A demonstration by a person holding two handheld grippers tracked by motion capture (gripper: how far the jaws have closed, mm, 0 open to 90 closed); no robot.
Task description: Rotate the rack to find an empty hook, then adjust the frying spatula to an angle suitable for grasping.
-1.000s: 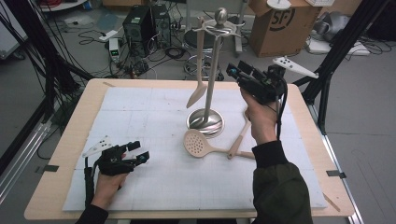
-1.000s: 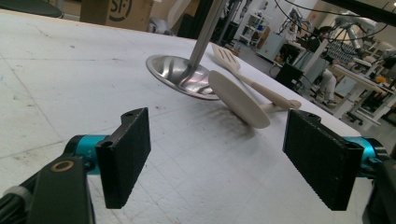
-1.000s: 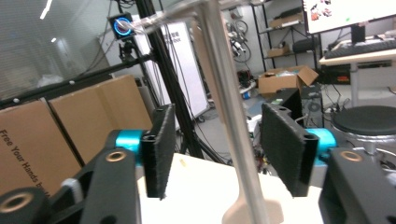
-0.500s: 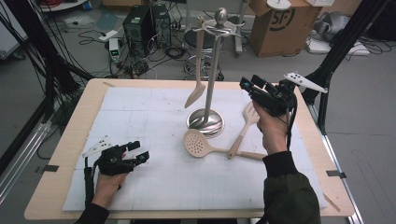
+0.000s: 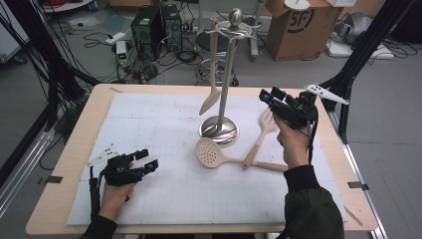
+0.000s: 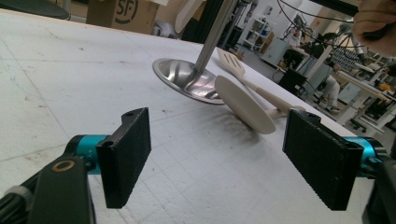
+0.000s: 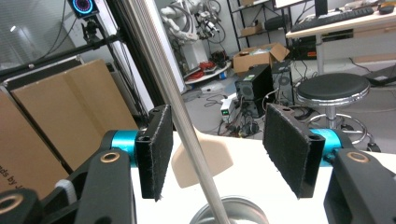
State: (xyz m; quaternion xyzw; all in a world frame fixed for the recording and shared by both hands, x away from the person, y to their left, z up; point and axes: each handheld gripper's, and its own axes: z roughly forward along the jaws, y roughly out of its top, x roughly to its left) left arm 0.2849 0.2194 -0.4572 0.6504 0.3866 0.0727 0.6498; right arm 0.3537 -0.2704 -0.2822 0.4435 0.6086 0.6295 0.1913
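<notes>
hovering right gripper (image 5: pixel 268 98) — jaws apart — beside stand (image 5: pixel 225 79), left gripper (image 5: pixel 148 159) resting, agape

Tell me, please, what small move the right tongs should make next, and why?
Probably lower the right tongs onto the spatula beneath. They hover open and empty above its head, while the spatula lies flat on the mat beside the stand, crossing the skimmer.

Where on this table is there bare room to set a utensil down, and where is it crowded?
Free: the white mat left of the stand base, up to the left gripper. Crowded: right of the base, where skimmer and slotted turner lie below the right gripper.
</notes>
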